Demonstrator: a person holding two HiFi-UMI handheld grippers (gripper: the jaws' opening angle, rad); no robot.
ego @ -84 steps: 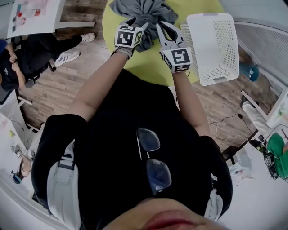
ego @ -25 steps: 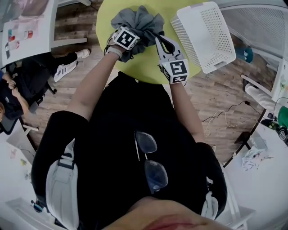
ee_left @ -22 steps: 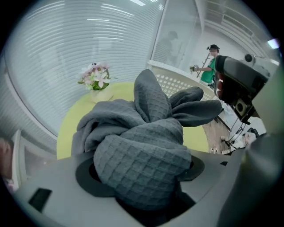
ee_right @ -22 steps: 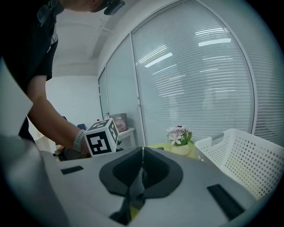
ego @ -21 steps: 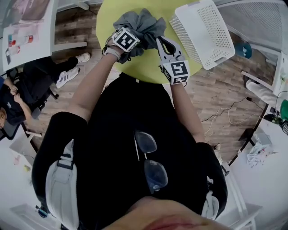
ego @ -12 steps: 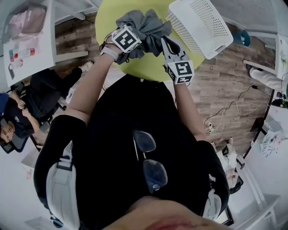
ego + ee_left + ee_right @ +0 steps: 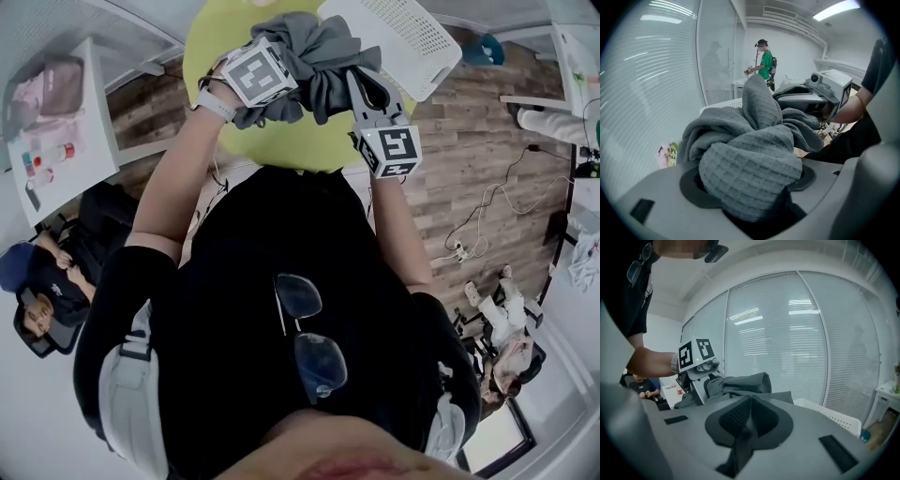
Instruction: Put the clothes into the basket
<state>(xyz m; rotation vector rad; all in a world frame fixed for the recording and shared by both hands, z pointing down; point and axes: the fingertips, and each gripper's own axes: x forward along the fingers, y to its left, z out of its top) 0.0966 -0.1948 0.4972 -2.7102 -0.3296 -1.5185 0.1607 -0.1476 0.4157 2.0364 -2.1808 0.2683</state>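
Observation:
A grey waffle-knit garment hangs in the air above the round yellow-green table, held from both sides. My left gripper is shut on a thick wad of it; that wad fills the space between the jaws in the left gripper view. My right gripper grips the garment's right edge, jaws shut with a thin dark fold pinched between them. The rest of the garment bunches beyond. The white perforated basket stands on the table just beyond and right of the cloth; its rim lies close ahead.
A white side table with bottles stands at the left, and a seated person is below it. Cables lie on the wood floor at the right. A glass wall with blinds runs behind the basket. A person in green stands far off.
Both grippers have risen with the grey garment, which has left the table top and moved closer to the basket. The head view has swung round.

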